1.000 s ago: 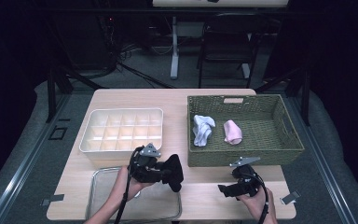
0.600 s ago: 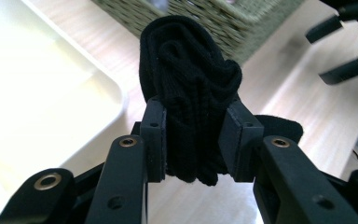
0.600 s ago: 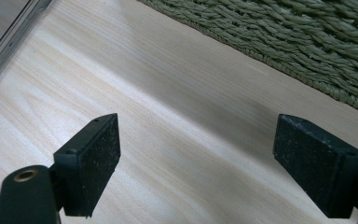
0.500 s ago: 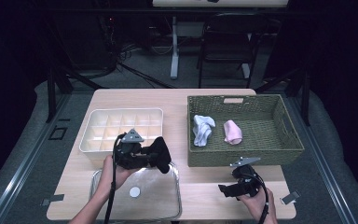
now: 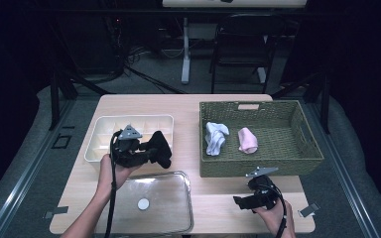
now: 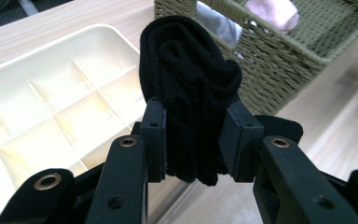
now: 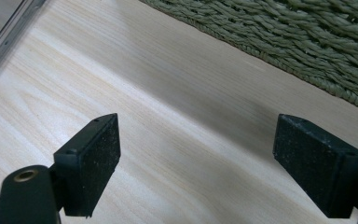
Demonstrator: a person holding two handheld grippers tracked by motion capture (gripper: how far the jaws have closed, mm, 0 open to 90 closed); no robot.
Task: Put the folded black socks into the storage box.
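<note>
High view showed my left claw (image 5: 151, 153) raised over the near right corner of the cream divided tray (image 5: 110, 126), and it was clamped on a rolled black sock (image 5: 160, 148). In the left gripper view the two jaws pressed the sock (image 6: 191, 93) from both sides, and the roll stood up between them, above the table, not touching any compartment. The compartments I could see in the tray (image 6: 51, 107) were empty.

My right claw (image 5: 244, 202) was low at the near right side of the table (image 5: 218, 208), just in front of the woven basket (image 5: 278, 163). Its jaws were wide apart and held nothing; under them I saw bare wood.

In the basket there lay a pale blue sock (image 5: 215, 138) and a pink sock (image 5: 248, 140), side by side and near to each other. A clear lid (image 5: 168, 188) lay on the near left part of the table.

I judged that the work was at its start: the first sock was lifted but not yet placed in a compartment, and two socks waited in the basket.
</note>
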